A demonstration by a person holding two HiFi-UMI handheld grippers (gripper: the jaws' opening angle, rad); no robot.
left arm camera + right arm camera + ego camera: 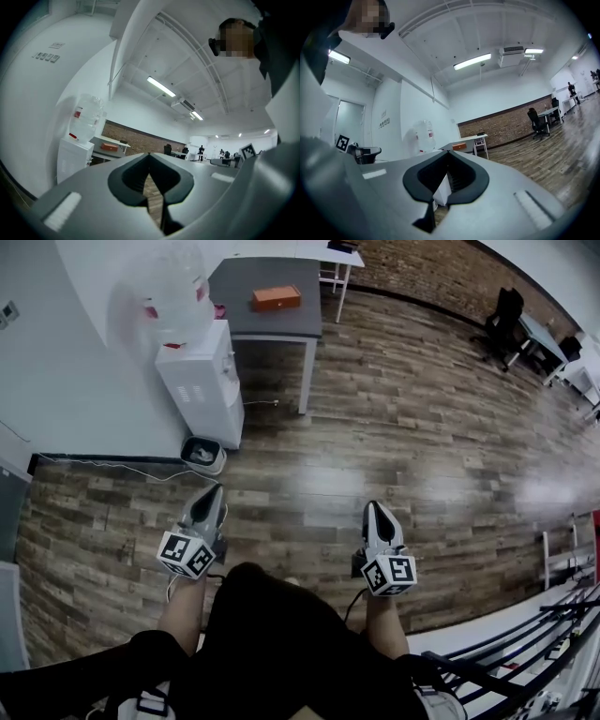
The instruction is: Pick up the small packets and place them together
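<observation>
Left claw is held over the wood floor, jaws pressed together, nothing pinched | right claw is held near it, likewise pressed together, nothing pinched | packets: place cannot be told | orange box is seen on a grey worktop beside the water cooler, well apart from both claws.

Head view down, others forward — desk shared

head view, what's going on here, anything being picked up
A person stands holding the left gripper and right gripper out over a wood floor. Both have their jaws together, with nothing between them. No packets show in any view; ahead are a water dispenser and a grey table with an orange box.
</observation>
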